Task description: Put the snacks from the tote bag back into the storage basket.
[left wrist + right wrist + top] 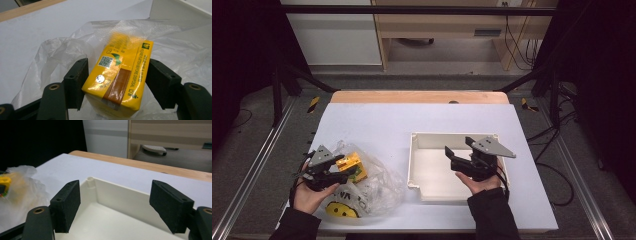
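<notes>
1 table [377, 125], white top w/ wood strip at far edge. 1 white tray [415, 165] on its right half, nothing in it. 1 clear plastic bag [379, 182] crumpled at front left, yellow print on it. 2 grippers: right gripper [460, 149] hovers over tray, jaws spread, nothing between. Left gripper [116, 82] straddles 1 yellow carton [120, 77] at the bag; pads right at its sides, can't tell if pressing.

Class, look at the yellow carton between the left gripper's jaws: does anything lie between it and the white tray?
Only the clear plastic bag around the yellow carton. Bare table separates it from the white tray; the right gripper hovers open above that tray.
</notes>
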The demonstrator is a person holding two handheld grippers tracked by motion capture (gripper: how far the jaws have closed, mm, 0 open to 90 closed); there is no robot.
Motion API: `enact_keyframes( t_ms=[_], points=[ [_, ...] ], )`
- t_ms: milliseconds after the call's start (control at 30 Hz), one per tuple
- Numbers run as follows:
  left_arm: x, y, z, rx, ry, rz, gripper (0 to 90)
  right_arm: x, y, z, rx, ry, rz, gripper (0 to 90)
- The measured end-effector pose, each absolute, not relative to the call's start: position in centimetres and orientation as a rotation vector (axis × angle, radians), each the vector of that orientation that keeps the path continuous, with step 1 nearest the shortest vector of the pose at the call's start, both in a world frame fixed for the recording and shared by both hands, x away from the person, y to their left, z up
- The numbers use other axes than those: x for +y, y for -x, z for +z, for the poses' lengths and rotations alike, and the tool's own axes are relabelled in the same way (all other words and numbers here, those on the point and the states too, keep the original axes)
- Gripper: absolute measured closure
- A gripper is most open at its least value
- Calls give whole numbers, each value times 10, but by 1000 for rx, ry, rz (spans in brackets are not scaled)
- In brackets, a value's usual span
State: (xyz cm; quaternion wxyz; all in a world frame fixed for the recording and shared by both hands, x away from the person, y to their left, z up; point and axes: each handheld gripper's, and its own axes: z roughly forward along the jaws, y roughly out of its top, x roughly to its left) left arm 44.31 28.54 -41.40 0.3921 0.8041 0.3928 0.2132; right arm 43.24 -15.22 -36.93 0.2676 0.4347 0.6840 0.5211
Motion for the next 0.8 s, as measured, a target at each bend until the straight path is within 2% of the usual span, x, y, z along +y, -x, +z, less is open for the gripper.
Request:
enact_keyframes(
  t_ms=[300, 500, 800],
  points=[
    [286, -445, -416, 992, -2062, 527, 369, -217, -405, -390, 1798, -1251, 1366, 237],
    [288, -441, -414, 1008, -2063, 520, 482, -242, -397, -398, 1770, -1300, 1320, 245],
    [284, -445, -414, 1016, -2076, 504, 457, -258, -396, -406, 1755, -1355, 1276, 249]
  ],
)
